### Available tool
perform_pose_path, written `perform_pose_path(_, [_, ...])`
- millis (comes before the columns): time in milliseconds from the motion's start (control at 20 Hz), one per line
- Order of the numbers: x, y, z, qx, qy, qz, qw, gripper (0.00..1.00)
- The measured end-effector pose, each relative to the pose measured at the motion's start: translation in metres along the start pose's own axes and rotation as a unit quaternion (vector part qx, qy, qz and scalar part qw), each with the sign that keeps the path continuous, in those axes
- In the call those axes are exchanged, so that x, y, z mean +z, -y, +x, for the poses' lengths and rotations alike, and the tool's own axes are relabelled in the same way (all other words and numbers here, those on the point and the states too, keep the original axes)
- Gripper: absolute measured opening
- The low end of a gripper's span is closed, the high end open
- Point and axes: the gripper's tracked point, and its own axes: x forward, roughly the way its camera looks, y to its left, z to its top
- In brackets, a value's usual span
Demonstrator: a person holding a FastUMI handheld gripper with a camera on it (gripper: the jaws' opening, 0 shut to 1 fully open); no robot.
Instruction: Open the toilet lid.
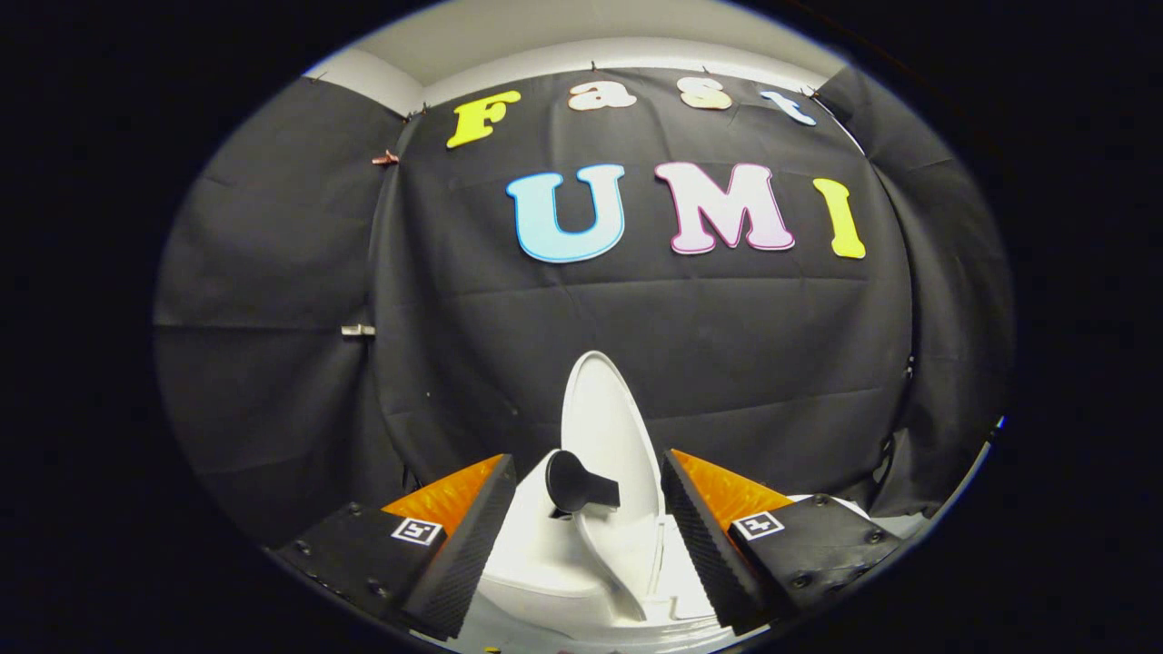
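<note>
The toilet lid [607,427] stands raised, close to upright, between the fingers [589,495] and just ahead of their tips. It is seen nearly edge-on, its top rising well above the fingers against the black cloth wall [727,345]. The fingers are spread wide and hold nothing; neither pad touches the lid. A dark round knob [572,481] with a short stem sits just beside the lid's lower part, on the left-finger side. Below it lies the white toilet body [536,563], between the two fingers.

Judgement: the lid appears open or nearly so; the task looks close to complete.

Risks from this position:
- If the lid has not passed its balance point, it may fall back shut once unsupported. Whether it rests against a stop cannot be told.
- A sideways withdrawal could catch a finger on the lid edge or the knob and drag the lid down.
- Pushing further forward could strain the hinge or shift the toilet.
</note>
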Motion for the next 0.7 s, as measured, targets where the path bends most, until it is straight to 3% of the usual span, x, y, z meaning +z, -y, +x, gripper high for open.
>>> perform_pose_path(500, [0.05,0.023,-0.015,0.021,0.044,-0.009,0.999,0.98])
perform_pose_path(700, [0.071,0.062,-0.018,0.016,0.071,-0.022,0.997,0.98])
